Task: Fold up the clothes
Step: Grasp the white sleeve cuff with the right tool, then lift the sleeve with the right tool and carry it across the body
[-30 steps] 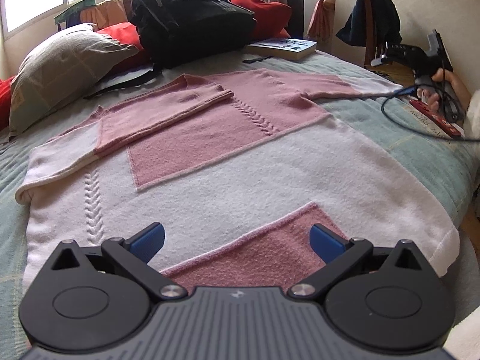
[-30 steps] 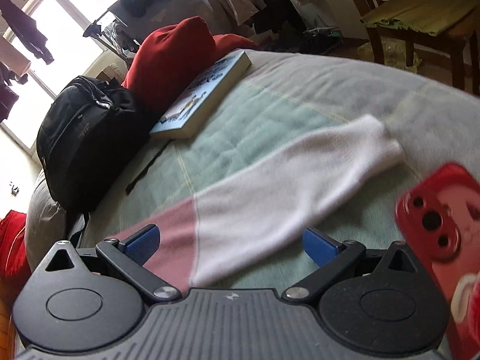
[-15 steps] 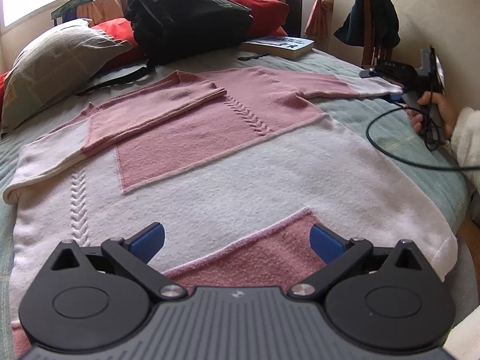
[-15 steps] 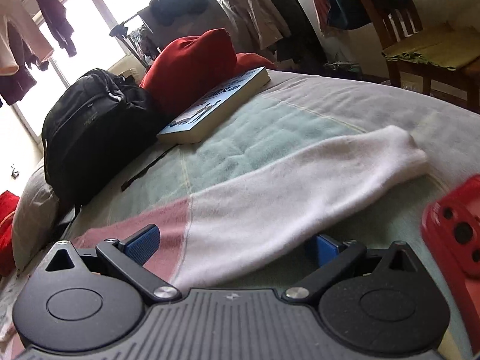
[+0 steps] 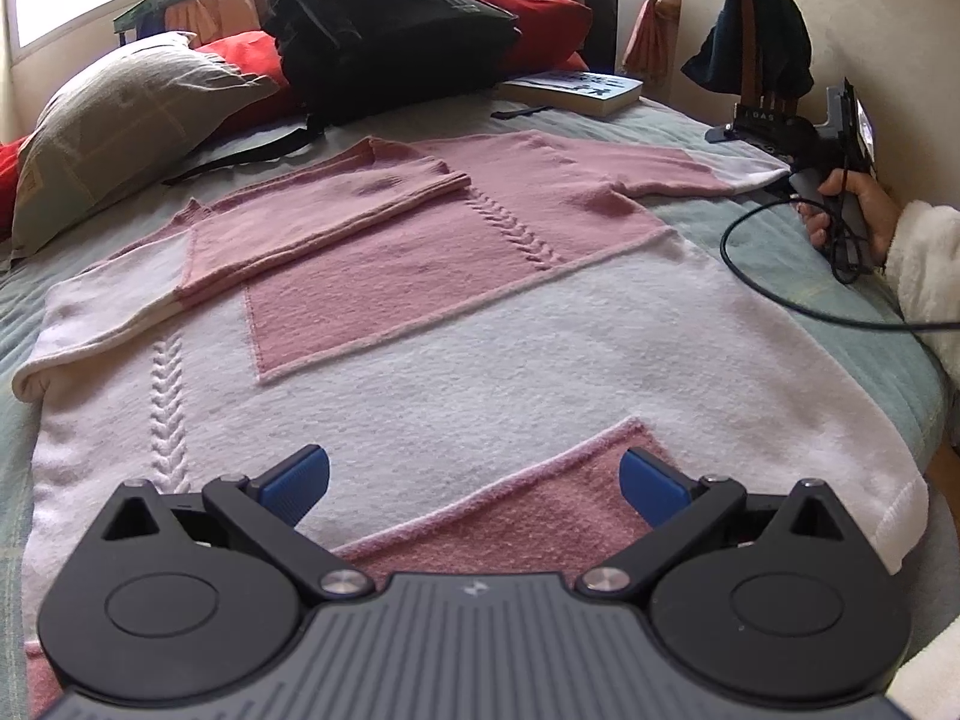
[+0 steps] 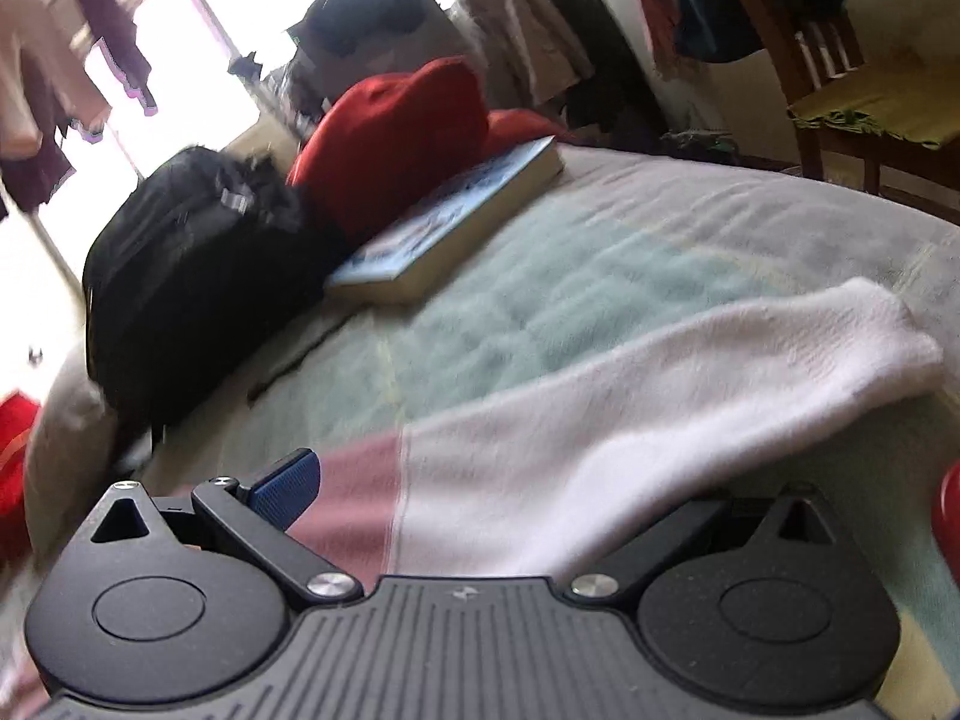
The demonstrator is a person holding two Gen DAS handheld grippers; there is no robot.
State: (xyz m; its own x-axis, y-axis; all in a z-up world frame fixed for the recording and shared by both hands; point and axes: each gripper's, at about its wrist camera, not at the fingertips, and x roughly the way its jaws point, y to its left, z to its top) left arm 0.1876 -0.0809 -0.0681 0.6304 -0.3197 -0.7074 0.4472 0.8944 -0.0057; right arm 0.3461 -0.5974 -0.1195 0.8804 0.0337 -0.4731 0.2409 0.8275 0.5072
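Observation:
A pink and white knitted sweater lies flat on the bed, its left sleeve folded across the chest. My left gripper hovers open over the hem, holding nothing. The other sleeve stretches out to the right, where a hand holds my right gripper at the cuff. In the right wrist view the white sleeve lies across my right gripper. It stands open, one blue pad showing and the other hidden under the cloth.
A black backpack, red cushions and a book sit at the head of the bed, with a grey pillow on the left. A black cable loops over the bed's right edge. A red phone lies beside the sleeve. A wooden chair stands beyond.
My right gripper has slid in under the sleeve, so the cloth now covers its right finger; that view is blurred by motion. The left gripper has barely shifted.

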